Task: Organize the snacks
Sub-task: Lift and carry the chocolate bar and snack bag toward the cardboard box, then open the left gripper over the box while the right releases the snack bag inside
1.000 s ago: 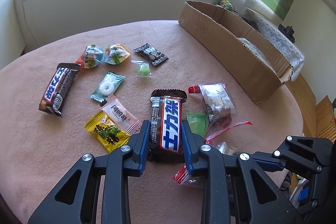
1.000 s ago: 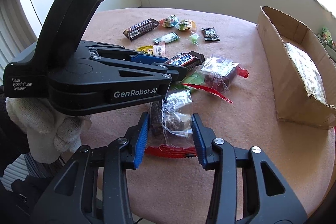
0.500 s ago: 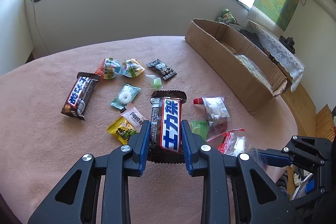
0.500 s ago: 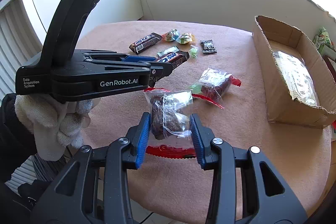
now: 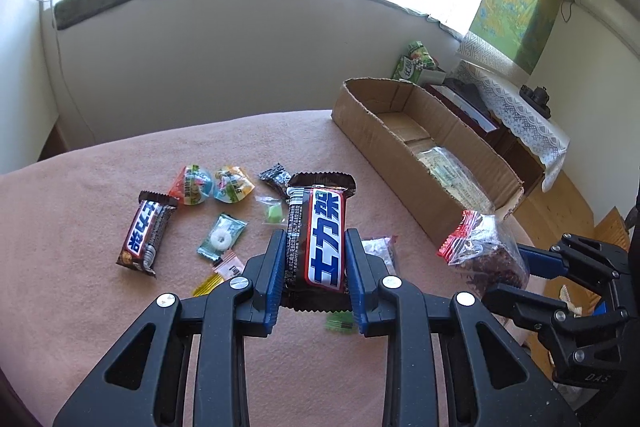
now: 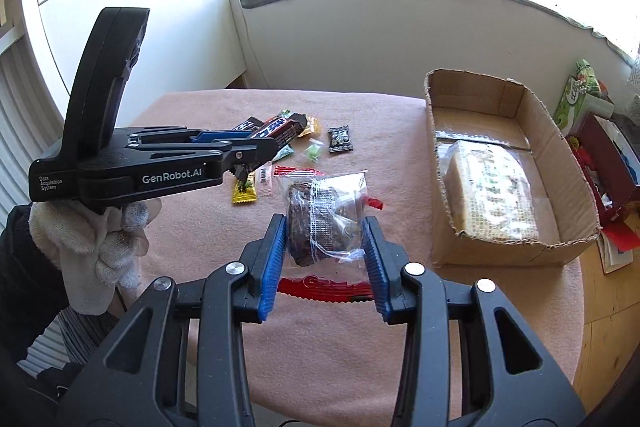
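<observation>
The left gripper (image 5: 316,263) is clamped on a brown chocolate bar (image 5: 318,235), held above the pink table (image 5: 80,227), and the bar hides part of the loose sweets (image 5: 224,183) lying there. The right gripper (image 6: 326,239) pinches a clear packet (image 6: 326,215) with a dark cake inside; its printed label is too crumpled to read. The cardboard box (image 6: 492,255) stands to the right, its contents blurred under glossy wrap.

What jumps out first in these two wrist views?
The left gripper grips a brown chocolate bar with blue lettering, front and centre. The right gripper pinches a clear packet with a dark snack inside, lifted off the pink tablecloth. An open cardboard box sits at the table's right side, loose candies scattered to the left.
</observation>
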Available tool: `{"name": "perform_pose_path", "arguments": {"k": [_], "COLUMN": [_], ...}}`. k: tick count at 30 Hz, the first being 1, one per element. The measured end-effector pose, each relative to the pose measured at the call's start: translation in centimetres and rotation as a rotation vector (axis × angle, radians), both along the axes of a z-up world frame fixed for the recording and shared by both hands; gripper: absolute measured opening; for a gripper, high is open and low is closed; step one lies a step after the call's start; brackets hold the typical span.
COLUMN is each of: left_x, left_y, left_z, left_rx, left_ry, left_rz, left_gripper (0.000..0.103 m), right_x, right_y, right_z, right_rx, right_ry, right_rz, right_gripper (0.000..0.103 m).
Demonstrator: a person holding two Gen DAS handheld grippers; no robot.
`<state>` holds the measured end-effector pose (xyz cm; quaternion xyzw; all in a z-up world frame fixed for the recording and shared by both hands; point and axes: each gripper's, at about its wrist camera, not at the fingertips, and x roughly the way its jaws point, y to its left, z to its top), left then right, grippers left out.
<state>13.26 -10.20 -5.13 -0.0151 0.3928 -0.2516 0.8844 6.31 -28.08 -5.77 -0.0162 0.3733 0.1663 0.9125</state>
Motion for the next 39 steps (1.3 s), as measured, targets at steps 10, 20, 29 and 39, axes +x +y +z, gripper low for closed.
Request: {"name": "perform_pose_path", "arguments": {"k": [10,20,29,39], "left_x": [2.0,4.6,7.0,8.9], "left_y": [-4.0,-8.4,-11.4,-14.4], "left_z": [1.6,2.1,1.4,0.6], "left_rx": [-0.014,-0.013,0.019,0.053], "left_ry": [-0.033,-0.042,-0.036,-0.041], "left_rz": [-0.04,-0.07,-0.09,-0.11], "left_gripper": [0.027,0.027,0.027,0.027], "right_x": [2.5,5.5,9.3,12.6], "right_y": [-5.7,-10.3,-14.1,-15.9], "right_z": [2.3,3.6,2.5,1.0], "right_rx": [0.017,-0.022,-0.026,-0.046], "right_ry": [-0.04,-0.071,-0.029,0.003], "right_rz": [-0.116,-0.212,-0.259,-0.273], "right_gripper": [0.04,0.04,0.04,0.04]}}
